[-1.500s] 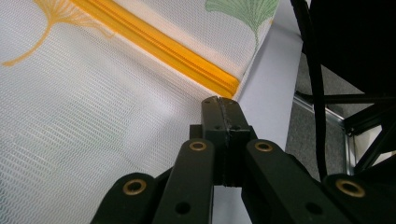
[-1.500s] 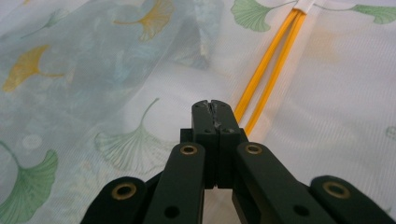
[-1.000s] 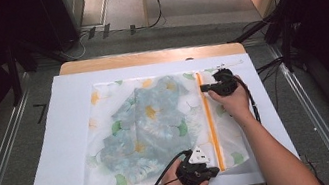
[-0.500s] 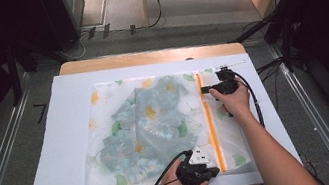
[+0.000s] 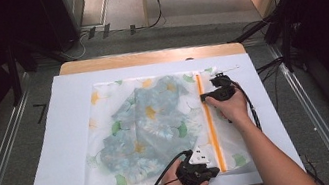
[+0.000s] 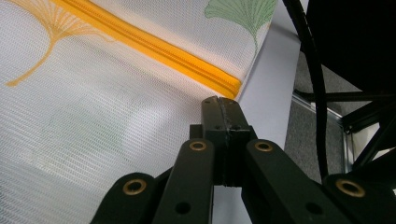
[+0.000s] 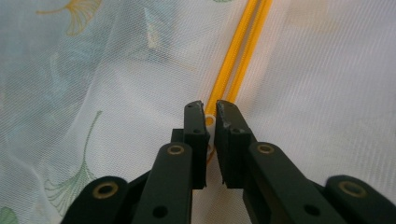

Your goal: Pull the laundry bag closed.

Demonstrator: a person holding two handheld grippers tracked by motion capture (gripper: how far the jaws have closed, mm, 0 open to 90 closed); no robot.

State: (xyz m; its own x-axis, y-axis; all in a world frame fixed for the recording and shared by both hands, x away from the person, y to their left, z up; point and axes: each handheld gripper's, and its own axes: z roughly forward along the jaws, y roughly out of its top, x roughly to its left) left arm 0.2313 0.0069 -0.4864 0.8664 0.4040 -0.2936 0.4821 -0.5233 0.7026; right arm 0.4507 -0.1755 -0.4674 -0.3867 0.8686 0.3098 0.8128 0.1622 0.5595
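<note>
A mesh bag (image 5: 158,129) holding a floral garment (image 5: 150,125) is laid flat on the bench (image 5: 59,140). Its corner is clamped by the left tool (image 6: 219,105); the zipper pull (image 7: 210,121) sits between the right tool (image 7: 210,112), whose jaws have just been opening.

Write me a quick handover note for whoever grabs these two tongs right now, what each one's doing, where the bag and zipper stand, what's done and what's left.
Left tongs: shut, at the near corner of the mesh bag by the zipper's end, apparently pinning it.
Right tongs: jaws have just been opening slightly, with the white zipper pull between them; whether the pads press on it is unclear.
Bag lies flat on the white mat, patterned garment inside.
Orange zipper: parted beyond the pull, joined at the near end.
Done: roughly three quarters zipped.
Left: probably regrip the pull and run it to the far end.
</note>
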